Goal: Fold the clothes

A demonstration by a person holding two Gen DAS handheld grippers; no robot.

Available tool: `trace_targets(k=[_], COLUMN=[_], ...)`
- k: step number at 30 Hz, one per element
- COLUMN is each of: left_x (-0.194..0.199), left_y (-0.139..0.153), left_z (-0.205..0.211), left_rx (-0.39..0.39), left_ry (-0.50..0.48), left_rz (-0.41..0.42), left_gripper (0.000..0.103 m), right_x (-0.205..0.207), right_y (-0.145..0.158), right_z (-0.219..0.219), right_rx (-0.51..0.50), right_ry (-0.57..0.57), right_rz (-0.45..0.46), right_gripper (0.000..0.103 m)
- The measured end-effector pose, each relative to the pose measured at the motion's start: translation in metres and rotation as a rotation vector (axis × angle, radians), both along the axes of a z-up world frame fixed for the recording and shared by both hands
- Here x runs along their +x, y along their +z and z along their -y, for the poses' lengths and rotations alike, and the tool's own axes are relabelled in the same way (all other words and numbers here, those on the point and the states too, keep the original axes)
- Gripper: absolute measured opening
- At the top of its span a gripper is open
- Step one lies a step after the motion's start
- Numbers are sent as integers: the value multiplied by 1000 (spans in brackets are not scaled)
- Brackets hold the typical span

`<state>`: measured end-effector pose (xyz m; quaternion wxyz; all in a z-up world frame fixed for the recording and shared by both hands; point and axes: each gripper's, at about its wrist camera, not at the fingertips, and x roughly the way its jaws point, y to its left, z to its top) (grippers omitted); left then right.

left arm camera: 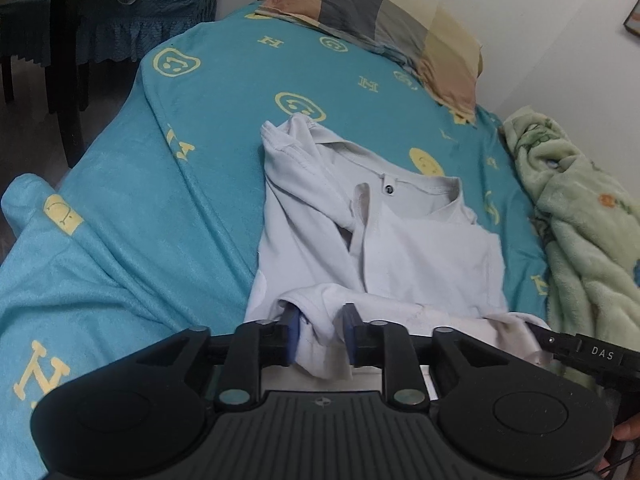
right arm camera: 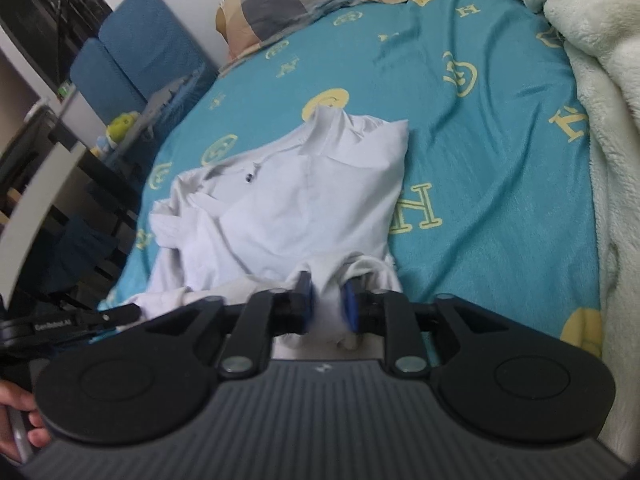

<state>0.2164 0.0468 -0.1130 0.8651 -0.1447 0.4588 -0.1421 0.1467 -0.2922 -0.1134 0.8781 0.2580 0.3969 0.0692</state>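
Note:
A white collared shirt [left arm camera: 400,240] lies partly folded on the teal bed sheet [left arm camera: 200,160], collar away from me. My left gripper [left arm camera: 322,312] sits at the shirt's near left hem. Its blue pads [left arm camera: 294,320] stand apart with a loose bunch of white cloth between them. In the right wrist view the same shirt [right arm camera: 288,208] spreads ahead. My right gripper [right arm camera: 326,284] is at the near right hem, its jaws likewise parted around slack fabric. The tip of the other gripper shows at the edge of each view, one black finger [left arm camera: 560,344] on the right and one black finger [right arm camera: 120,314] on the left.
A checked pillow [left arm camera: 380,20] lies at the head of the bed. A fluffy pale green blanket [left arm camera: 580,240] is heaped along the right side, seen also as a blanket [right arm camera: 600,120]. A dark chair [left arm camera: 68,60] and blue-covered furniture [right arm camera: 132,52] stand off the bed's left.

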Motion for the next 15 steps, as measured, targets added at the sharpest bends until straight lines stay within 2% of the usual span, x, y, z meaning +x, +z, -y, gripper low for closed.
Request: trace_targets(k=[1,3,4,6,7,11,12,15], left_x=[-6,-20,-27,-43,-52,-94,-102,-125], left_y=[5,15,20,30,35,47,43,25], left_z=[-1,-1,-2,-4,-7,-20,-24,-37], left_rx=[-7,-15,-18,-30,-45,-145,-193,-365], left_ry=[4,5,5,6,10,40,56,106], left_rz=[6,19,23,24,16,-25,-60,-193], left_gripper=[38,46,48,60,62,78,81,81], right_x=[-6,-20,-27,-41,-49,-84,-94,-121], right_y=[3,9,12,19,23,34,35,32], right_z=[0,-2,-4,-7,-8,-7,-7,-6], right_rx=[21,35,33,21,28,99,126,229], right_ry=[-4,-10,-8,-4,-10,-58,-74,-118], right_rz=[7,24,30,34,32,10,1,-52], right_gripper=[60,76,77,76,76,76,77,77])
